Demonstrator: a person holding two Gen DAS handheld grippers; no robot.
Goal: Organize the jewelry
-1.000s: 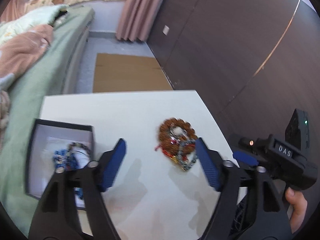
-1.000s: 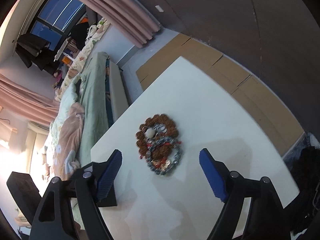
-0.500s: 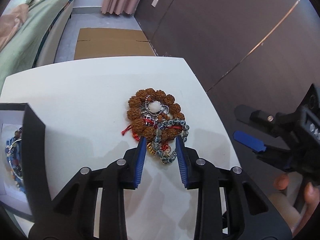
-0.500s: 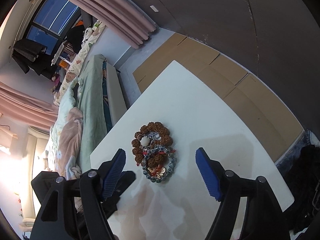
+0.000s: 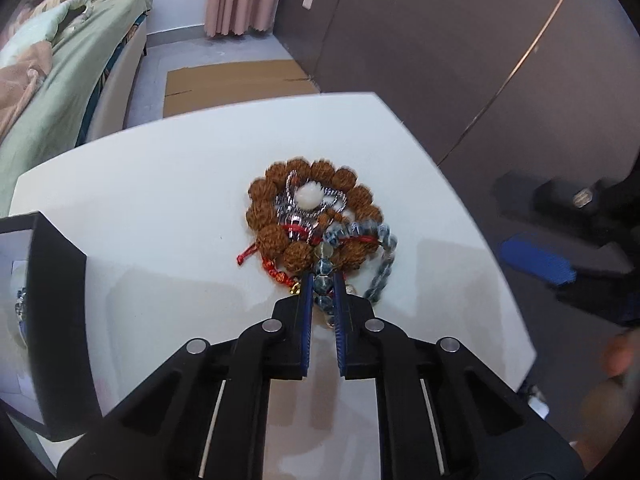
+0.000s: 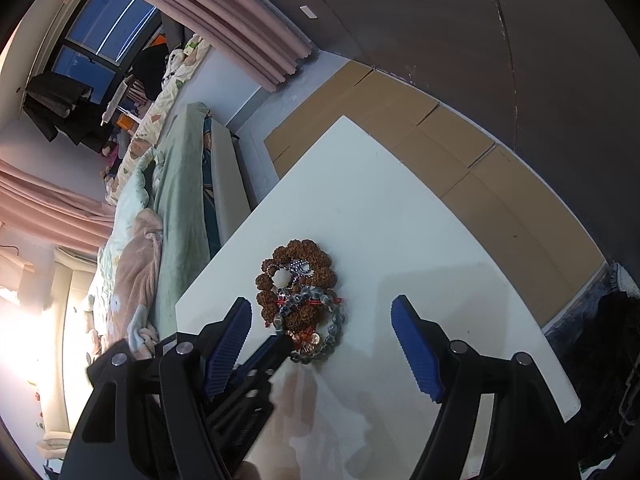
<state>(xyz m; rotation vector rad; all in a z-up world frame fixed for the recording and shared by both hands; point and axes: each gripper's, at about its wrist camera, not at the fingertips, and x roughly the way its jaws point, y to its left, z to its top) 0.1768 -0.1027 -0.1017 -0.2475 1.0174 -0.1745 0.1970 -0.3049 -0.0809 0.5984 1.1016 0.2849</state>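
Note:
A pile of jewelry lies on the white table (image 5: 160,208): a brown seed-bead bracelet (image 5: 276,240) with a silver chain and white stone (image 5: 308,196), red cord, and a blue-grey glass bead bracelet (image 5: 384,264). My left gripper (image 5: 322,280) is shut on the near part of the blue-grey bead bracelet, at the pile's front edge. My right gripper (image 6: 320,312) is open and empty, hovering above the table with the pile (image 6: 298,280) between its fingers in view. The left gripper's tip (image 6: 276,344) touches the pile's near side there.
A black jewelry box (image 5: 52,320) with a white lining stands at the table's left, holding some beads. A bed (image 5: 60,80) runs along the left. Cardboard sheets (image 5: 236,84) lie on the floor beyond the table. A dark wall (image 5: 480,60) stands to the right.
My left gripper swung from the box side to the pile, closed, and now pinches the blue-grey bead bracelet. My right gripper stayed open and drifted slightly.

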